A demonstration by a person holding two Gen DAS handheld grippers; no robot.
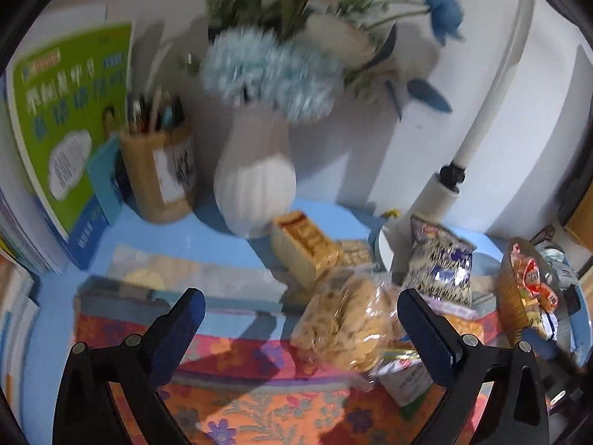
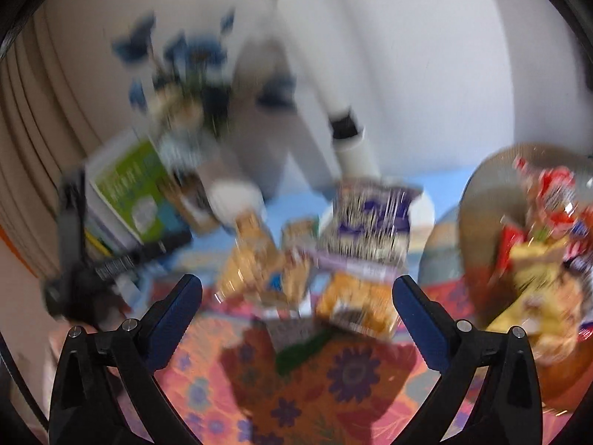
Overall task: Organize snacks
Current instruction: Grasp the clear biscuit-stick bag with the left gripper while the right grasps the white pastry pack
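My left gripper [image 1: 301, 306] is open and empty above the flowered cloth [image 1: 259, 389]. A clear bag of yellow crackers [image 1: 346, 319] lies just ahead between its fingers, nearer the right finger. Behind it are a yellow snack box [image 1: 304, 248] and a purple-and-white snack bag [image 1: 441, 267]. A woven basket [image 1: 515, 289] holding red snack packs stands at the far right. My right gripper [image 2: 296, 296] is open and empty; its view is blurred. Ahead of it lie an orange snack pack [image 2: 355, 304], the cracker bag [image 2: 259, 270], the purple bag [image 2: 370, 222] and the basket [image 2: 485, 200] at right.
A white vase [image 1: 255, 181] with blue and white flowers, a wooden pen holder [image 1: 159, 174] and a green book [image 1: 66, 118] stand at the back left on the blue table [image 1: 207, 237]. A white lamp pole [image 1: 467, 148] rises at the right. My left gripper shows at the left of the right wrist view [image 2: 74, 259].
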